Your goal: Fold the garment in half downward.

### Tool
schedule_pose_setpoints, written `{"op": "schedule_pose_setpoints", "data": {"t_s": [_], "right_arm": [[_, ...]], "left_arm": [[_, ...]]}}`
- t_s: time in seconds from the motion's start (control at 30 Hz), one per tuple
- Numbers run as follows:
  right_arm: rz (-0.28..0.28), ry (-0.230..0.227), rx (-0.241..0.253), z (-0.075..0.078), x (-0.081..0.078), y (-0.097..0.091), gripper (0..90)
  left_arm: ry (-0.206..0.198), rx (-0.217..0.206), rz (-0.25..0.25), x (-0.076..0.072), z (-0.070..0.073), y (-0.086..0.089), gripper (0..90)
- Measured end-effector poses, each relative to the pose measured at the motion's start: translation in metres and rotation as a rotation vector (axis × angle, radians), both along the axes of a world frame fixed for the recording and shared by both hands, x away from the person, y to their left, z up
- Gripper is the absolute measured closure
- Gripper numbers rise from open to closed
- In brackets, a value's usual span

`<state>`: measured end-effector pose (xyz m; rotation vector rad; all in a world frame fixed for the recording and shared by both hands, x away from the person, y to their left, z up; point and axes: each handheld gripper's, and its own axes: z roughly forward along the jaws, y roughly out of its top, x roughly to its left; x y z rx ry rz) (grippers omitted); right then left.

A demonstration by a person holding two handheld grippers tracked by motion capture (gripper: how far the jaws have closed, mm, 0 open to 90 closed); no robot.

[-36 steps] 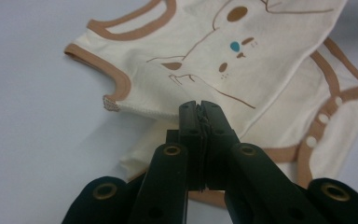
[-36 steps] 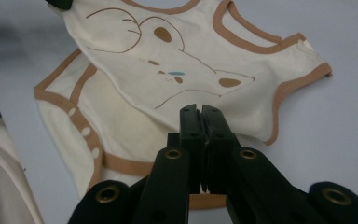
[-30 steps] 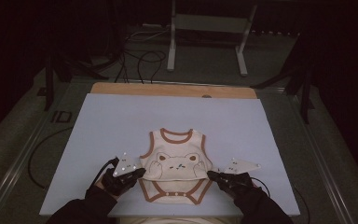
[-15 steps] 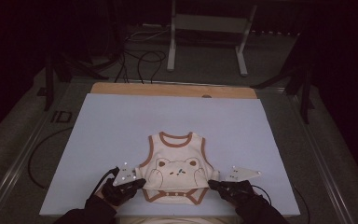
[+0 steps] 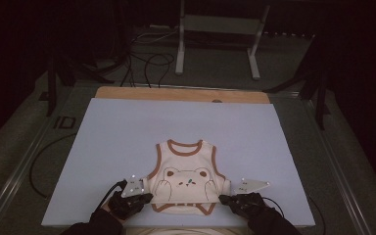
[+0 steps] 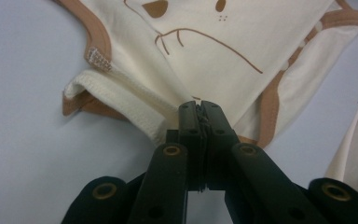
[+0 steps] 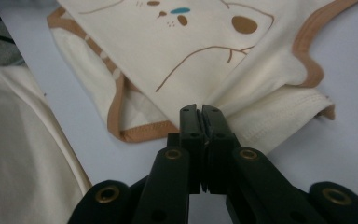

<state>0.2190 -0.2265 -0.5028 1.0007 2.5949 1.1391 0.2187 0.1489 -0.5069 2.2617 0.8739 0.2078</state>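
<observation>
Lab-like recording room: dark surroundings, loose floor cables (image 5: 147,61), metal stand (image 5: 220,36), covered worktable (image 5: 127,127).

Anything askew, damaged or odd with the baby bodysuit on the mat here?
Nothing damaged. The bear-print bodysuit lies square on the lilac mat, but its lower part is doubled up and bunched where the left gripper and right gripper each pinch a side fold.

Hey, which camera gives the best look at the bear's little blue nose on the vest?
The right gripper view: the blue nose on the vest is close and sharp there, near the top edge. The high view shows it as a tiny speck on the whole bear face. The left gripper view shows brown bear lines and patches, no blue mark.
</observation>
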Motion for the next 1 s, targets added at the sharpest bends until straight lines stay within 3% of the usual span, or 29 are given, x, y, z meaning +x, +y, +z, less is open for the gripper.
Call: {"op": "schedule_pose_setpoints", "data": {"t_s": [0.2, 0.37, 0.53, 0.73, 1.0], "right_arm": [[0.012, 0.03, -0.032, -0.008, 0.002, 0.002, 88.3], [0.018, 0.023, -0.041, -0.008, 0.002, 0.003, 88.2], [0.021, 0.009, -0.015, -0.005, 0.001, 0.002, 86.2], [-0.009, -0.038, 0.033, 0.001, 0.002, -0.003, 62.5], [-0.033, -0.065, 0.096, 0.008, 0.004, -0.005, 28.9]], "left_arm": [[0.016, 0.006, -0.008, 0.002, -0.004, 0.0, 88.1], [0.018, 0.008, -0.01, 0.002, -0.005, 0.0, 87.1], [0.028, 0.001, -0.006, 0.004, -0.004, 0.0, 80.1], [0.019, -0.015, 0.0, 0.005, 0.0, 0.002, 57.4], [0.0, -0.095, -0.055, 0.004, 0.009, 0.003, 29.5]]}}
